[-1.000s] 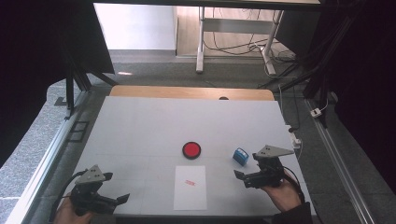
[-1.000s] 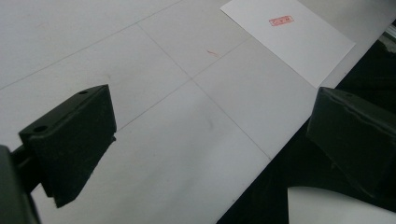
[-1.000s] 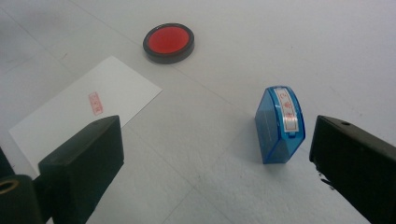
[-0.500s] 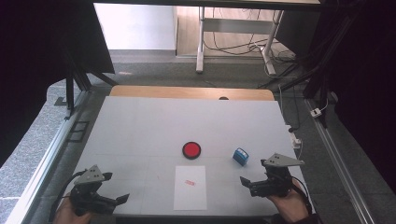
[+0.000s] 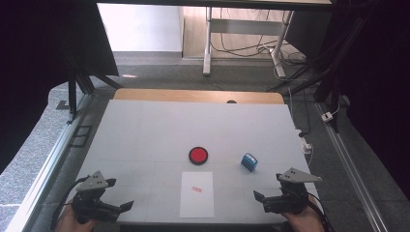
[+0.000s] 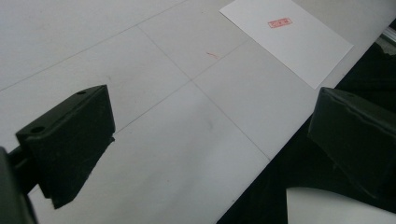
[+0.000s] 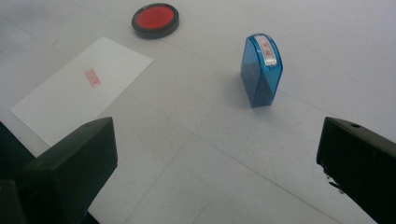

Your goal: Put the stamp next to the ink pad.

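Blue stamp [image 7: 261, 70] stands upright just ahead of the wide-open, empty right claw [image 5: 270, 200], far nearer than the left claw [image 5: 113, 209], also open & empty.

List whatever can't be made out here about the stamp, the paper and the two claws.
- Red mark on the paper: too small to read in the high view, blurred in both gripper views.
- Blue stamp: its underside rests on the table; its top label is too small to read.
- Paper: one corner cut off behind the right claw's jaw in the right gripper view.
- Left claw: jaw tips cut off by the lower frame edge in the left gripper view.
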The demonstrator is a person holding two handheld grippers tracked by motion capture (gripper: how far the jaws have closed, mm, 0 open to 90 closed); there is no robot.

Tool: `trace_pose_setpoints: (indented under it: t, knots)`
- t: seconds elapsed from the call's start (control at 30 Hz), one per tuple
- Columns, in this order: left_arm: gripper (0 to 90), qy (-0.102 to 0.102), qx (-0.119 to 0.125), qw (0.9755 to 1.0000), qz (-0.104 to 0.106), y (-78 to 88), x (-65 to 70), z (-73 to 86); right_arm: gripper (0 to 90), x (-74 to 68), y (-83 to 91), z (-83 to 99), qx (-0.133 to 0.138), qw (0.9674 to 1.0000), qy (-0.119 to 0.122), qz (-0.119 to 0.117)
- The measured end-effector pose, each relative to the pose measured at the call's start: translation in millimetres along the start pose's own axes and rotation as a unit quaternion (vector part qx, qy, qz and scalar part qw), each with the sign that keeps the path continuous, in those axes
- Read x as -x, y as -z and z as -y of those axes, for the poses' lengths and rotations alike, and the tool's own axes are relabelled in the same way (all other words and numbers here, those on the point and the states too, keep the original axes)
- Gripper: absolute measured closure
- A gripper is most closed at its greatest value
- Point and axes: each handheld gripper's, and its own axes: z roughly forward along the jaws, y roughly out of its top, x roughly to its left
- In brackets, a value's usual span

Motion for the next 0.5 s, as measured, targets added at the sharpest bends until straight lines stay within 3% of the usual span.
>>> trace_pose_setpoints:
  t: [0.5]
  knots:
    - [0.3,0.004,0.006,1.0000,0.005,1.3,-1.2,0.3,0.0,-1.7,3.9,8.1,-0.024,0.9996,-0.006,0.010]
